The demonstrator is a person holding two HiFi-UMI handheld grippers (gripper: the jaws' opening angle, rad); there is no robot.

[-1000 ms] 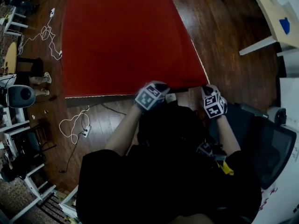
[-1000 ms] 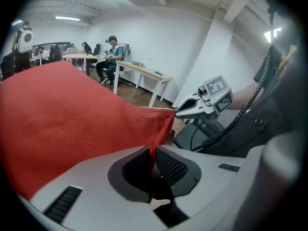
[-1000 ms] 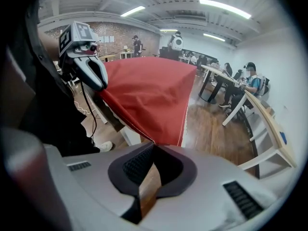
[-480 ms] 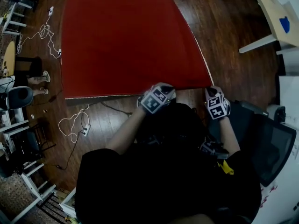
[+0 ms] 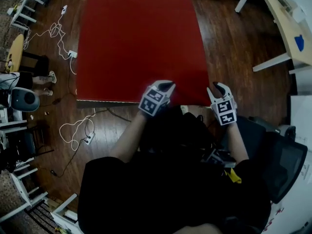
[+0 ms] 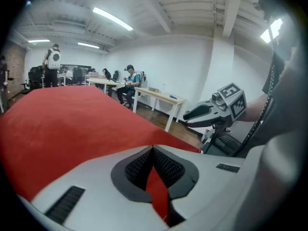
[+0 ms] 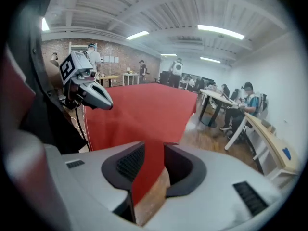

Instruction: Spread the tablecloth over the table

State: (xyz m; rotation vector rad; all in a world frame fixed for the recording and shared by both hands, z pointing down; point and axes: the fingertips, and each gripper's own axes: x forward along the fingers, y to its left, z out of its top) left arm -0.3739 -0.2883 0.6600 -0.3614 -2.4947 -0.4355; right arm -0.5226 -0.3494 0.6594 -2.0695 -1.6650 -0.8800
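The tablecloth (image 5: 141,43) runs off the head view's far edge and hides whatever carries it. People (image 6: 129,81) seated at far desks (image 6: 156,96) are too small to make out.

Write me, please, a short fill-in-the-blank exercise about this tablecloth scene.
1. The tablecloth is ____ in colour.
2. The fingers of the left gripper are ____ on the tablecloth's near edge.
3. The floor around it is made of dark ____.
4. In the head view, white cables lie on the floor to the ____ of the tablecloth.

Missing words: red; shut; wood; left.
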